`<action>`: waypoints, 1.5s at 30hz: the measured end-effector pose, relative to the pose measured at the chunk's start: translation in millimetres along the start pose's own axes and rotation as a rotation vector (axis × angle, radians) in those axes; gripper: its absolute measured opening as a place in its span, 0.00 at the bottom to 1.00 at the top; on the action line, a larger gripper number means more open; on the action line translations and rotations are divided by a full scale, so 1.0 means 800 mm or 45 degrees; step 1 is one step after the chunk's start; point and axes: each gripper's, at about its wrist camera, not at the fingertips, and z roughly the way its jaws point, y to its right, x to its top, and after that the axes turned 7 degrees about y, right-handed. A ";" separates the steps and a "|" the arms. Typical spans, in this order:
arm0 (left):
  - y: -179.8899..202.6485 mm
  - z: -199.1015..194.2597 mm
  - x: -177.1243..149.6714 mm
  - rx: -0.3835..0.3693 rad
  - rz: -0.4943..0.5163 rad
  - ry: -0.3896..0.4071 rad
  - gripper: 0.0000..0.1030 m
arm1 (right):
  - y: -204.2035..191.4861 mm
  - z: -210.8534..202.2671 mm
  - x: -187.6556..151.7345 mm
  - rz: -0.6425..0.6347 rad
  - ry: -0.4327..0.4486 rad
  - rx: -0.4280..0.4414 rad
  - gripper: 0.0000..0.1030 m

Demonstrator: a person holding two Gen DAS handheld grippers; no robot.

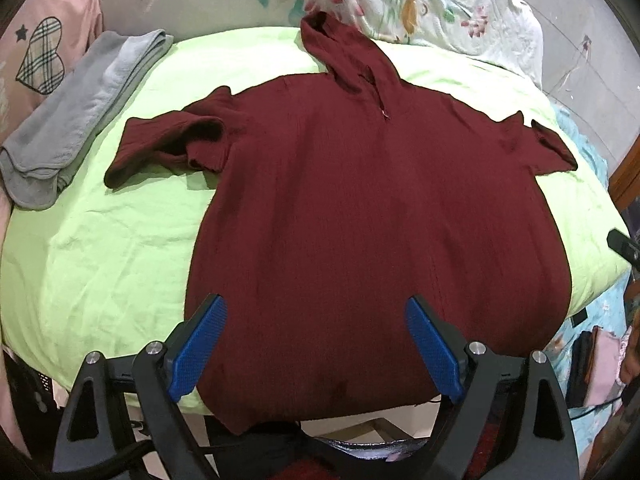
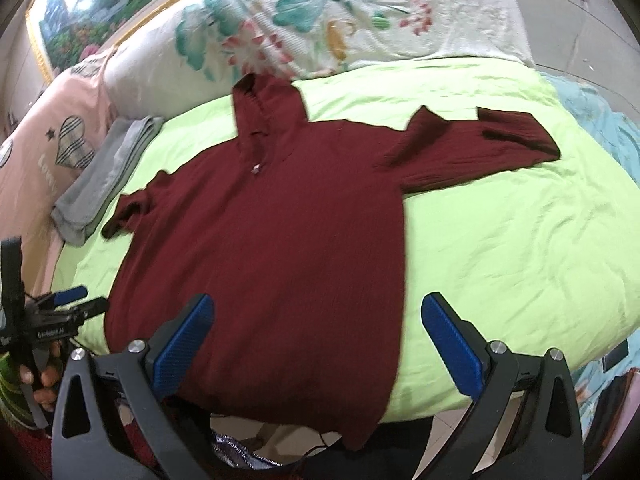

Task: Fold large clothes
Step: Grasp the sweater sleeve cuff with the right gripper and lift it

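A folded grey towel (image 1: 76, 116) lies at the far left of the lime-green sheet (image 1: 104, 248); the maroon hoodie (image 1: 360, 220) lies flat mid-bed, hem over the near edge, bare sheet to its right. Both the left gripper (image 1: 316, 344) and right gripper (image 2: 316, 340) hang wide open, empty. Only the right view shows the whole right sleeve (image 2: 480, 144) and the left gripper's label, too blurred to read.

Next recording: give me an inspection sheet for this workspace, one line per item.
Surface: green sheet, wrinkled.
Job's things: maroon hoodie spread flat, hood at the far end, hem hanging over the near edge, both sleeves bunched.
Clutter: folded grey towel beside the hoodie's sleeve.
Grippers: left gripper open above the hem; right gripper open, empty.
Cables: dark cable below the hem.
Surroundings: floral blanket, pink pillow behind.
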 end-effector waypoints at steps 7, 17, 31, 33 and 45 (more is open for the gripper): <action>-0.003 0.024 0.014 -0.021 -0.026 -0.066 0.89 | 0.044 0.016 0.031 -0.013 0.092 -0.056 0.80; 0.011 0.065 0.036 -0.024 -0.011 -0.157 0.89 | 0.166 0.089 0.159 -0.029 0.183 -0.313 0.65; 0.025 0.114 0.062 -0.038 0.000 -0.246 0.89 | 0.271 0.251 0.196 -0.064 -0.098 -0.521 0.19; 0.026 0.119 0.064 -0.052 -0.008 -0.247 0.89 | 0.287 0.238 0.196 0.047 -0.065 -0.479 0.09; 0.013 0.106 0.056 -0.116 -0.030 -0.211 0.89 | 0.107 0.166 0.198 0.337 0.079 0.274 0.08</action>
